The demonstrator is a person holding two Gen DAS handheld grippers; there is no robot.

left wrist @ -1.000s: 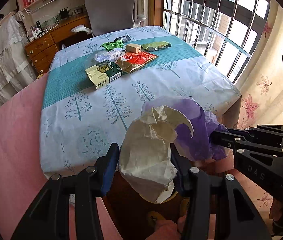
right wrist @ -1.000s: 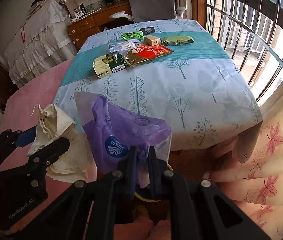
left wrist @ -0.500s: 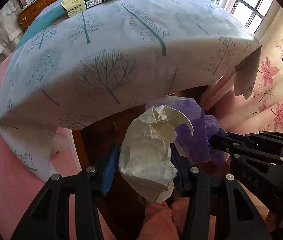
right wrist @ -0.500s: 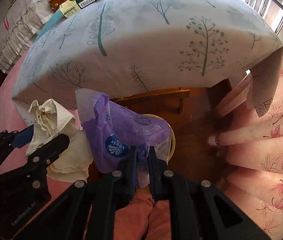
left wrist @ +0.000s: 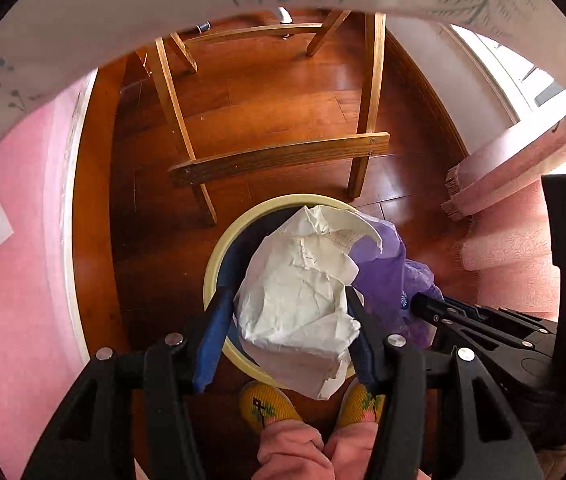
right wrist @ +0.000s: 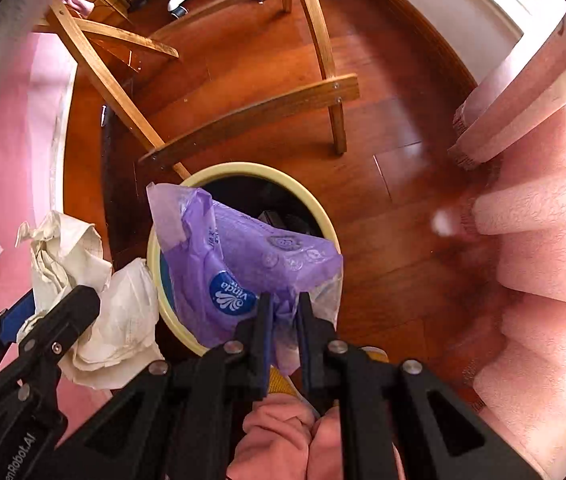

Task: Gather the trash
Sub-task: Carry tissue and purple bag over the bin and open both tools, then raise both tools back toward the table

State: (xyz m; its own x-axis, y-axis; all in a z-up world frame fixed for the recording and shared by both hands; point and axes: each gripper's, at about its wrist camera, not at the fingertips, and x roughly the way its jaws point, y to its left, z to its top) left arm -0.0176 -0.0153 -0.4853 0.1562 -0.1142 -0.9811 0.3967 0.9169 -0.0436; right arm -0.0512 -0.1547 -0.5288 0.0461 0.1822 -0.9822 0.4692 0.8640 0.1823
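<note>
A crumpled cream paper (left wrist: 299,288) sits between the blue pads of my left gripper (left wrist: 287,294), whose jaws are opening while both pads still touch it. It hangs over the round cream-rimmed trash bin (left wrist: 219,256) on the wooden floor. My right gripper (right wrist: 285,300) is shut on a purple plastic tissue wrapper (right wrist: 243,264), held above the same bin (right wrist: 243,170). Both grippers point steeply down, side by side. The right wrist view has the left gripper (right wrist: 53,304) with the paper (right wrist: 123,320) at the left. In the left wrist view the right gripper (left wrist: 423,300) and the wrapper (left wrist: 383,280) are at the right.
The table's wooden legs and crossbar (left wrist: 279,156) stand just beyond the bin. Its tablecloth (left wrist: 83,20) hangs overhead. A person's yellow slippers (left wrist: 263,404) rest at the bin's near side. Pink fabric (left wrist: 11,280) lies left and a pink curtain (right wrist: 543,240) hangs right.
Both grippers have dropped from table height to below the table edge and tipped downward. The bin has come into view beneath the paper and the wrapper. The left jaws stand slightly wider.
</note>
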